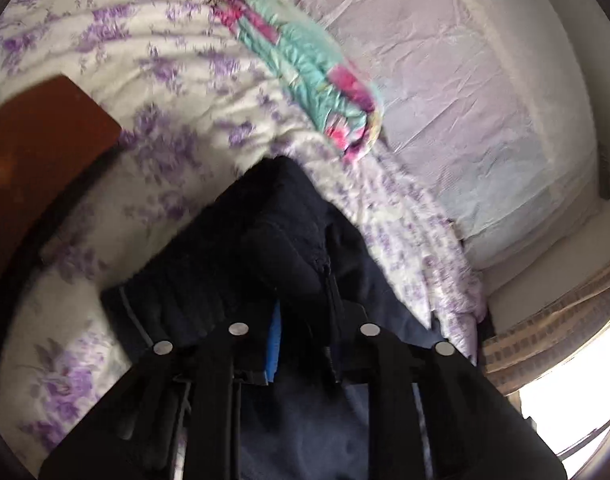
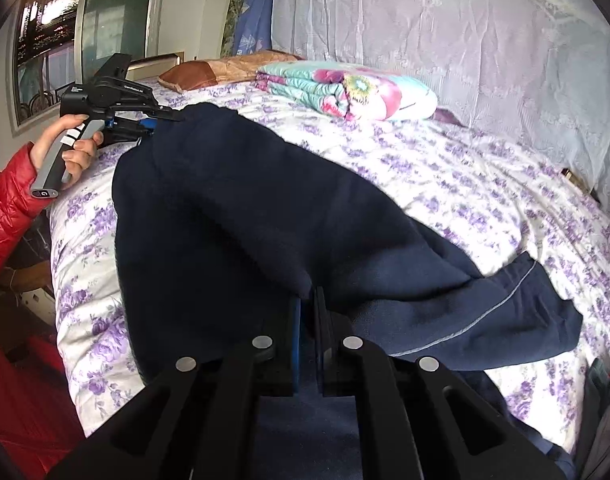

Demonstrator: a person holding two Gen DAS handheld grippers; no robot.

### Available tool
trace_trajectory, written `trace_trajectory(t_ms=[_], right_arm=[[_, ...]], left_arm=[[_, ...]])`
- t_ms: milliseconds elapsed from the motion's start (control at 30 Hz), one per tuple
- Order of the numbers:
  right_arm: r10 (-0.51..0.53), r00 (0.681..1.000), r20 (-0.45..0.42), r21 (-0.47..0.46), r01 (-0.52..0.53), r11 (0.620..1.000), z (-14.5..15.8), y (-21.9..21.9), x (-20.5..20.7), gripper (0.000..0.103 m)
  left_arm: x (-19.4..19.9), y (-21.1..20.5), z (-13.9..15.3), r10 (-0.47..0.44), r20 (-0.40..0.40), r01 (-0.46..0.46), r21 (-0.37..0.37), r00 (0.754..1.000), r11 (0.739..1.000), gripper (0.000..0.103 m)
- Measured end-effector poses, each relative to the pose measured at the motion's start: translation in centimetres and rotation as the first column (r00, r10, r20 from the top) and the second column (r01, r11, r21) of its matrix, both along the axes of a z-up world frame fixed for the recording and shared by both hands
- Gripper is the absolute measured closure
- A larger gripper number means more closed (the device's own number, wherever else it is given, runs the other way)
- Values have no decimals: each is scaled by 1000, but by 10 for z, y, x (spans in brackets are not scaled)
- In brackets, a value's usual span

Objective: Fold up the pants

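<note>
Dark navy pants (image 2: 265, 216) with a thin pale side stripe lie across the floral bed sheet (image 2: 505, 200), one leg end trailing to the right. My right gripper (image 2: 307, 304) is shut on a fold of the pants near the front edge of the bed. My left gripper (image 2: 167, 114), held by a hand in a red sleeve, is shut on the far end of the pants. In the left wrist view my left gripper (image 1: 301, 320) pinches bunched navy cloth (image 1: 241, 248) lifted off the sheet (image 1: 145, 80).
A folded teal and pink quilt (image 2: 345, 88) lies at the back of the bed beside a brown pillow (image 2: 193, 74). A lilac cover (image 2: 465, 32) drapes the wall side. A wooden bedside piece (image 1: 37, 144) stands at left. A window (image 2: 49, 36) is at far left.
</note>
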State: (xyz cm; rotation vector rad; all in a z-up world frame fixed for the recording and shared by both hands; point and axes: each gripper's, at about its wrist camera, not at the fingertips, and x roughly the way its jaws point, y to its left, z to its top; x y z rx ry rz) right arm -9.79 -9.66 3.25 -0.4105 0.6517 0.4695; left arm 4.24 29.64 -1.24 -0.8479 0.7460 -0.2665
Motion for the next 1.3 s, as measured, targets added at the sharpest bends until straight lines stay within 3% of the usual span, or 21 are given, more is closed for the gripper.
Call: trace_trajectory(t_ms=[100, 200, 267, 367, 500, 600, 667, 767, 867, 933, 1000, 1033, 1100, 1133, 1200, 1267, 1300], right_arm=[[16, 1000, 16, 4, -17, 1000, 11, 2, -12, 97], [60, 998, -23, 14, -60, 998, 14, 8, -30, 97], [97, 992, -80, 20, -96, 995, 4, 15, -41, 97], [126, 981, -149, 0, -128, 992, -25, 30, -50, 97], [115, 977, -177, 18, -113, 993, -40, 33, -49, 96], [118, 970, -214, 52, -109, 993, -40, 28, -45, 95], [114, 970, -214, 59, -104, 993, -43, 27, -45, 95], [112, 971, -212, 70, -99, 993, -46, 26, -47, 95], [107, 966, -237, 88, -88, 992, -45, 23, -44, 94], [105, 958, -267, 101, -80, 992, -41, 21, -42, 89], [135, 930, -342, 166, -81, 983, -30, 13, -38, 63], [151, 921, -358, 212, -78, 974, -21, 7, -38, 60], [119, 943, -311, 283, -28, 959, 8, -17, -38, 50], [80, 954, -288, 300, 10, 954, 21, -29, -33, 45], [-104, 966, -237, 291, 173, 941, 45, -62, -9, 22], [-317, 923, -219, 256, 368, 894, 55, -95, 31, 21], [-403, 885, -234, 231, 453, 861, 54, -108, 54, 21]], left_arm=[[-13, 3, 22, -26, 52, 24, 28, 998, 999, 86], [-25, 4, 35, -56, 64, 50, 102, 996, 994, 86], [-25, 10, 21, -65, 20, 62, 114, 998, 992, 86], [-22, 22, -14, -47, -64, 52, 75, 997, 996, 86], [-29, 27, -16, -33, -61, 36, 48, 998, 998, 83], [-45, 27, 9, 54, -41, -46, 182, 998, 982, 65], [-61, 24, 33, 95, 31, -100, 255, 995, 962, 62], [-61, -2, 53, -32, 93, 11, 224, 995, 974, 59], [-39, -54, 52, -226, 91, 195, 263, 970, 945, 42], [-19, -85, 33, -306, 39, 281, 294, 951, 913, 38], [-8, -99, 8, -320, -17, 309, 308, 947, 900, 39], [-11, -101, 1, -318, 12, 294, 348, 948, 890, 39], [-23, -105, 1, -348, 68, 290, 416, 935, 862, 38], [-28, -102, 1, -349, 84, 286, 415, 933, 864, 36], [-30, -97, -2, -346, 110, 285, 368, 932, 885, 34], [-26, -96, -3, -342, 114, 283, 353, 933, 892, 34], [-26, -98, -2, -342, 116, 283, 355, 933, 891, 33]])
